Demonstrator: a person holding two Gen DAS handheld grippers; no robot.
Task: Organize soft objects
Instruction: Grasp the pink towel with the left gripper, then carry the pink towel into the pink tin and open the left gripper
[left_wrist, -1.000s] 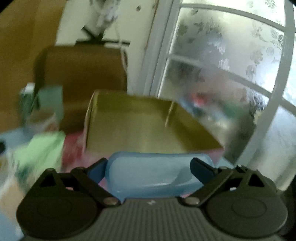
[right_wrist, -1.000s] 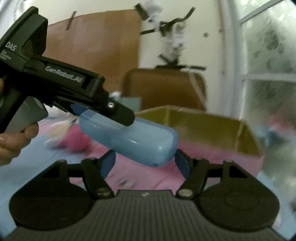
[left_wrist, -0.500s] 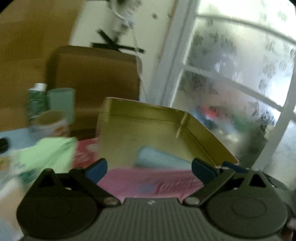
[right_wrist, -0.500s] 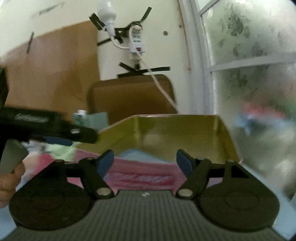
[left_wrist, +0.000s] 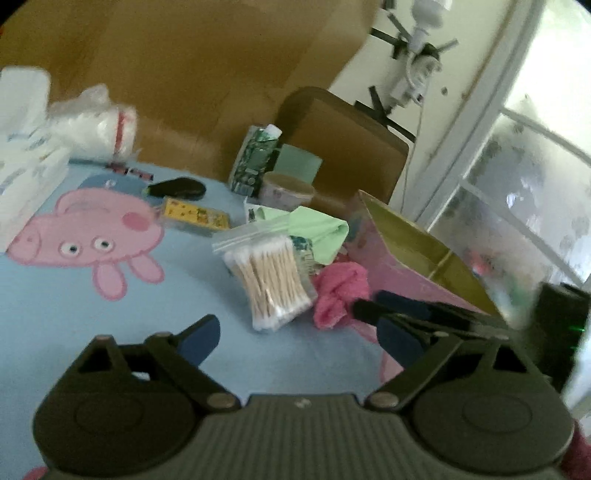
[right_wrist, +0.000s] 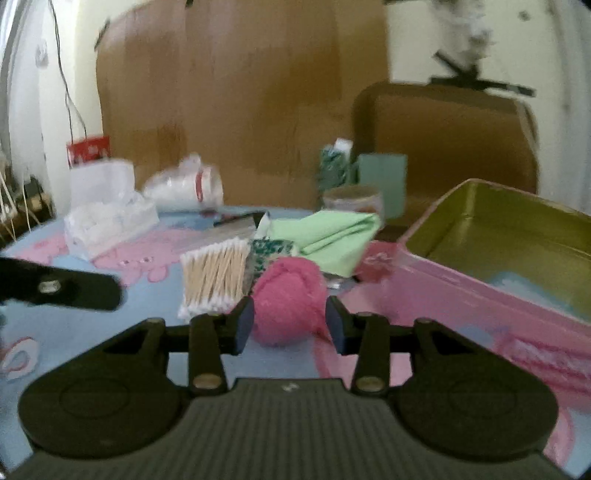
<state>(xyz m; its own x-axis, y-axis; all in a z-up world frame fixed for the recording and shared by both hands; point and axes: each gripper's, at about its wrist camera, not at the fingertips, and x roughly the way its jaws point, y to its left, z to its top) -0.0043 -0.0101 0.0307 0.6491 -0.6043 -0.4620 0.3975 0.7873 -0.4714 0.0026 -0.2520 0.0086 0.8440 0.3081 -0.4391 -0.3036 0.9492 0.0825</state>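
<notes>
A: Run me across the counter (left_wrist: 74, 317) from nine o'clock.

B: A soft blue cover printed with a pink cartoon pig (left_wrist: 85, 236). At the far left edge, a white tissue pack (right_wrist: 107, 221), crinkly plastic wrap, any print too blurred to read. Next to it a stack of clear cups (right_wrist: 184, 188) in a thin bag, lying on its side.

A: And the middle?

B: A zip bag of cotton swabs (left_wrist: 273, 280), wooden stems with white tips, glossy film. Behind it at twelve o'clock a folded green cloth (right_wrist: 328, 232), smooth and matte. A flat yellow box (left_wrist: 195, 218) with small pictures; its writing is not legible.

A: The soft thing?

B: A pink towel (right_wrist: 288, 306), fluffy and bunched into a round lump, lying on the cover just right of the swabs and just left of the tin.

A: The tin?

B: At three o'clock, a rectangular tin (right_wrist: 476, 291), pink outside, shiny gold inside, with something pale blue lying in it.

A: The jaws?

B: The left gripper (left_wrist: 295, 339) stands wide, narrowing a little, nothing between its blue pads, over bare blue cover. The right gripper (right_wrist: 290, 325) is closing, the towel between its pads; the pads sit right at its sides, but I cannot tell if they press it.
</notes>
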